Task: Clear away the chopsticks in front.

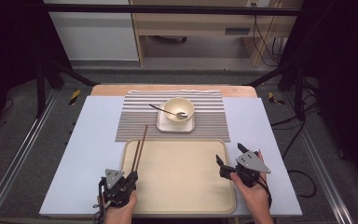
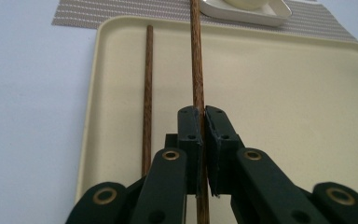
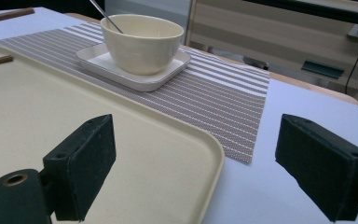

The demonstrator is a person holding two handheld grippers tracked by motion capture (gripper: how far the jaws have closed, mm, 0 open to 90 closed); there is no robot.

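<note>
Two brown wooden chopsticks run along the left side of a cream tray (image 1: 182, 196). My left gripper (image 1: 132, 176) is at the tray's near left corner, shut on the near end of one chopstick (image 2: 196, 70), which points away toward the placemat. The second chopstick (image 2: 147, 93) lies flat on the tray just left of it, untouched. My right gripper (image 1: 229, 154) hovers at the tray's right edge, open, with nothing between its pads (image 3: 81, 163); the tray's far right corner (image 3: 209, 144) lies below the gap.
Beyond the tray, a striped placemat (image 1: 209, 123) carries a square white plate (image 1: 162, 125) with a cream bowl (image 1: 178, 108) on it. A metal spoon (image 1: 164, 111) leans in the bowl, handle to the left. Pale blue tabletop (image 1: 91, 140) surrounds everything.
</note>
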